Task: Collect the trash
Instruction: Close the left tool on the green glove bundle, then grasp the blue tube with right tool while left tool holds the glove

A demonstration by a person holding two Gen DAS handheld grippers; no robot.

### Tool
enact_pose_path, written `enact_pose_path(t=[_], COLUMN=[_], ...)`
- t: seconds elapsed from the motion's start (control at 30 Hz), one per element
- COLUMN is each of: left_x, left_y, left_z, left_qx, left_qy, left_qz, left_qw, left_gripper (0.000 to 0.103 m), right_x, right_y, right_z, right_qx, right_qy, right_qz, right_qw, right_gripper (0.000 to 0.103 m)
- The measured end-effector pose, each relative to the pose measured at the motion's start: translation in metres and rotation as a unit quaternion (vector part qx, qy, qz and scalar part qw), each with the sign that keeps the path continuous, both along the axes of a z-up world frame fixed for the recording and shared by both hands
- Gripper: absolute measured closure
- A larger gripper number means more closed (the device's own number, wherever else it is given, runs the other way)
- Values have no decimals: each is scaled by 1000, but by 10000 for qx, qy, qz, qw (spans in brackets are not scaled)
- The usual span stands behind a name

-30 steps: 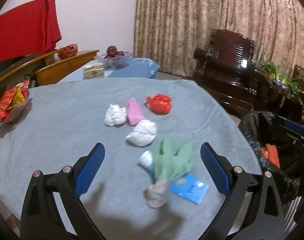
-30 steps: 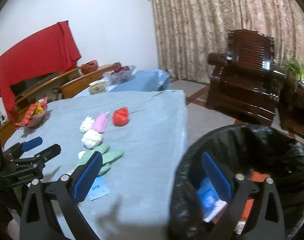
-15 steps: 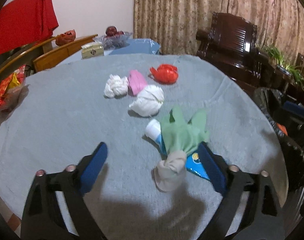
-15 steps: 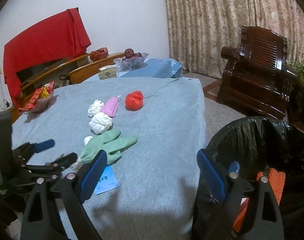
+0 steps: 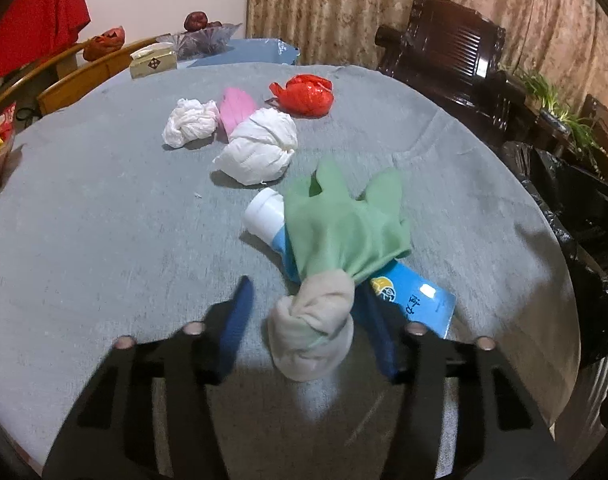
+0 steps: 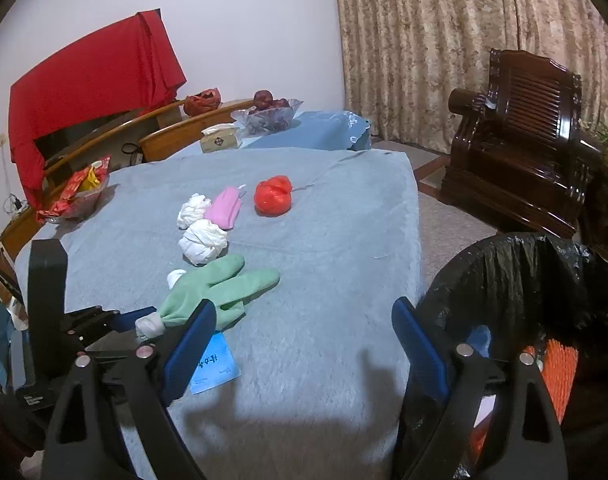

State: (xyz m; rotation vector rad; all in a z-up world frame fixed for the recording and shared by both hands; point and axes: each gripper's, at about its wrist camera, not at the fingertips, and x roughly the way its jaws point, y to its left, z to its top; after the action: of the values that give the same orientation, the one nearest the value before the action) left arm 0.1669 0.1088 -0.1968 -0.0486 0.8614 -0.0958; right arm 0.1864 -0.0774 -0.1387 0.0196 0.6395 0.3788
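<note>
Left tongs (image 5: pixel 304 316) lowered, closing around green glove (image 5: pixel 339 228) cuff, right tongs (image 6: pixel 304 336) apart, white wad (image 5: pixel 260 152) beyond.

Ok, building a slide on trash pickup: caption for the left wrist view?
Left gripper closing around the knotted cuff of a green glove on the grey tablecloth.

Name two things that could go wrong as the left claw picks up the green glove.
1. The left claw is closing on the green glove's knotted cuff; the glove lies over a blue tube, which might be dragged or knocked along.
2. The bin stands beyond the table's edge; a loose pinch on soft cloth could drop the glove on the floor.
</note>
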Motion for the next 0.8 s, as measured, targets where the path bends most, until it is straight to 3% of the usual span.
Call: enact_pose_path(t=[0.2, 0.5, 0.8], left_x=[-5, -22, -37], left_y=[2, 32, 77], left_z=[8, 41, 49], left_qx=[-83, -184, -23], left_qy=[-102, -549, -694], left_qz=[26, 553, 1188], left_qw=[9999, 9968, 9905], left_gripper=[73, 73, 73], right_x=[1, 7, 18], right_y=[7, 26, 68], right_z=[0, -1, -15], right_qx=[-47, -82, -221], right_qy=[-5, -2, 116], right_qz=[63, 282, 674], right_qw=[10000, 9996, 9974], right_gripper=[15, 15, 15])
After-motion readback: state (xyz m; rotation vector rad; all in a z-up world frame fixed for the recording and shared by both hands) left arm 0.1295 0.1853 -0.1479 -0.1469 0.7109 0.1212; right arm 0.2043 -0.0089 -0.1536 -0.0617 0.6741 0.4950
